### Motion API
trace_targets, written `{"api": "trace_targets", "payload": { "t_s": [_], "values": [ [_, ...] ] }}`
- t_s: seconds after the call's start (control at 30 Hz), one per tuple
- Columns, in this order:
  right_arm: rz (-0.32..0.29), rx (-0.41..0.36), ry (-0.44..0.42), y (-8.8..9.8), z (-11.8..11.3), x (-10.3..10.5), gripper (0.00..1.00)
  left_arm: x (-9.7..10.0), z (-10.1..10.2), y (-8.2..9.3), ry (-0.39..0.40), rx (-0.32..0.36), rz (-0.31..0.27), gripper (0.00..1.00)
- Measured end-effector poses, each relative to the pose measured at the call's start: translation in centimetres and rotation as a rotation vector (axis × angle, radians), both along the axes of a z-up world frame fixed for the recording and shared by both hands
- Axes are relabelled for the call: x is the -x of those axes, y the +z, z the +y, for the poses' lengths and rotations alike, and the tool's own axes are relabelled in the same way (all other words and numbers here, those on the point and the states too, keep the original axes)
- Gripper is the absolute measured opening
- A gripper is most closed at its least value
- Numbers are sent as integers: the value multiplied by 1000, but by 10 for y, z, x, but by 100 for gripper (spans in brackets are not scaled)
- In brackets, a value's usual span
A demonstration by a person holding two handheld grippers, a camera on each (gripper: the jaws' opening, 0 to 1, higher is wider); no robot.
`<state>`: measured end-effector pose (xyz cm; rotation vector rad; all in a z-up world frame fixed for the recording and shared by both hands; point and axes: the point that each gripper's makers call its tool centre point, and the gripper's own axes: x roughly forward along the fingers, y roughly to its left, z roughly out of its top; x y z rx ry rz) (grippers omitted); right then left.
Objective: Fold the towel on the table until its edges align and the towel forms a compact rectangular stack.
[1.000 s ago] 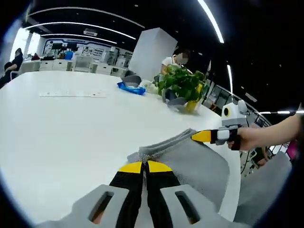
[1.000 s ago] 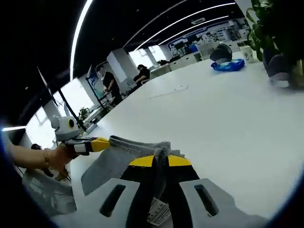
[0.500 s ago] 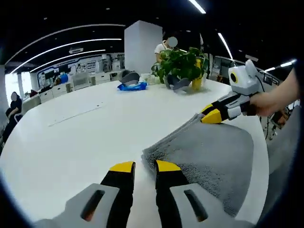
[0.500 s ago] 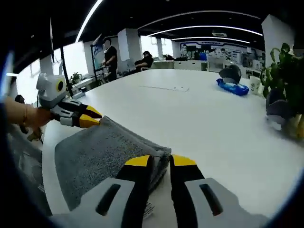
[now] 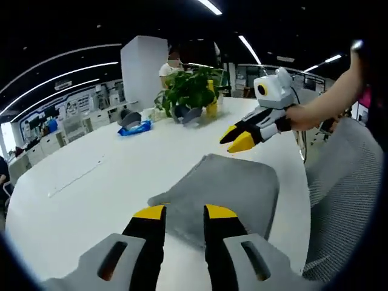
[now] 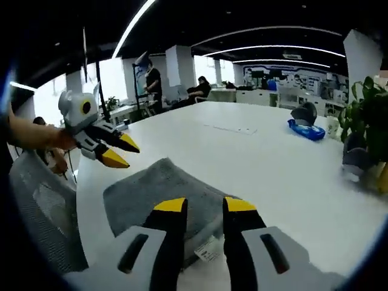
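A grey towel (image 5: 224, 191) lies folded flat on the white table (image 5: 115, 176), near its edge. My left gripper (image 5: 183, 212) hovers open above the towel's near side, nothing between its yellow-tipped fingers. The right gripper (image 5: 237, 137) hangs open in the air past the towel's far side, held by a hand. In the right gripper view the same towel (image 6: 154, 194) lies below my open right gripper (image 6: 203, 205), a white label (image 6: 207, 249) poking out at its near edge. The left gripper (image 6: 120, 150) floats open above the towel's left corner.
A potted green plant (image 5: 189, 91), a blue bag (image 5: 134, 128) and a grey object (image 5: 129, 117) stand at the table's far side. A grey mesh chair (image 5: 345, 188) sits by the table edge. People stand and sit in the office beyond.
Both grippers have let go of the towel and lifted away from it, jaws wider apart. The towel now rests flat in its folded shape.
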<state>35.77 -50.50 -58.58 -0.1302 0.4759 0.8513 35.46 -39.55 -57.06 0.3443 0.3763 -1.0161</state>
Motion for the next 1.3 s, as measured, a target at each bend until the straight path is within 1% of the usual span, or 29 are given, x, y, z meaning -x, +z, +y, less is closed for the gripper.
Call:
{"api": "trace_targets", "payload": {
  "t_s": [0.03,0.07,0.1,0.13,0.17,0.2,0.23,0.27,0.3,0.33,0.37,0.43,0.47,0.53,0.6,0.67,0.77,0.9,1.0,1.1,1.17,1.3],
  "values": [
    [13,32,43,-6,6,11,19,6,-6,-2,-26,-7,5,25],
    [28,32,59,-9,10,18,21,15,-13,-10,-74,-37,16,25],
    [50,37,78,-13,14,24,26,18,-15,-17,-80,-58,33,26],
    [77,57,83,-21,16,31,30,22,-18,-24,-87,-71,56,26],
    [83,95,100,-29,15,35,31,26,-19,-35,-92,-93,89,26],
    [72,163,123,-39,10,38,29,27,-18,-43,-77,-107,115,26],
    [60,175,122,-42,9,38,28,25,-13,-52,-45,-127,135,25],
    [63,144,112,-42,10,38,28,25,-9,-59,-10,-120,160,25],
    [62,140,111,-42,10,37,28,23,-11,-59,-6,-77,160,25],
    [93,102,87,-41,10,35,28,23,-9,-58,-3,-74,158,26],
    [97,98,84,-42,9,35,29,22,-7,-58,0,-71,159,26],
    [104,102,94,-44,10,34,29,23,-8,-57,-1,-70,161,26],
    [108,103,93,-45,10,34,29,24,-8,-59,-5,-77,146,26],
    [111,113,96,-46,12,34,29,24,-8,-63,-6,-78,136,26],
    [106,130,100,-50,13,34,29,23,-9,-63,-1,-79,137,26],
    [112,130,91,-51,13,33,28,22,-9,-65,10,-82,149,25],
    [116,130,86,-52,12,32,28,22,-9,-66,15,-81,149,25],
    [111,137,94,-53,13,32,28,21,-9,-67,20,-86,145,25],
    [117,132,91,-54,13,30,27,20,-9,-68,22,-99,130,24],
    [117,135,89,-55,14,29,27,15,-8,-69,38,-77,124,24],
    [119,134,89,-55,14,24,26,12,-7,-69,48,-64,127,24],
    [106,154,73,-55,15,9,25,2,-7,-67,59,-53,103,24]
  ]
}}
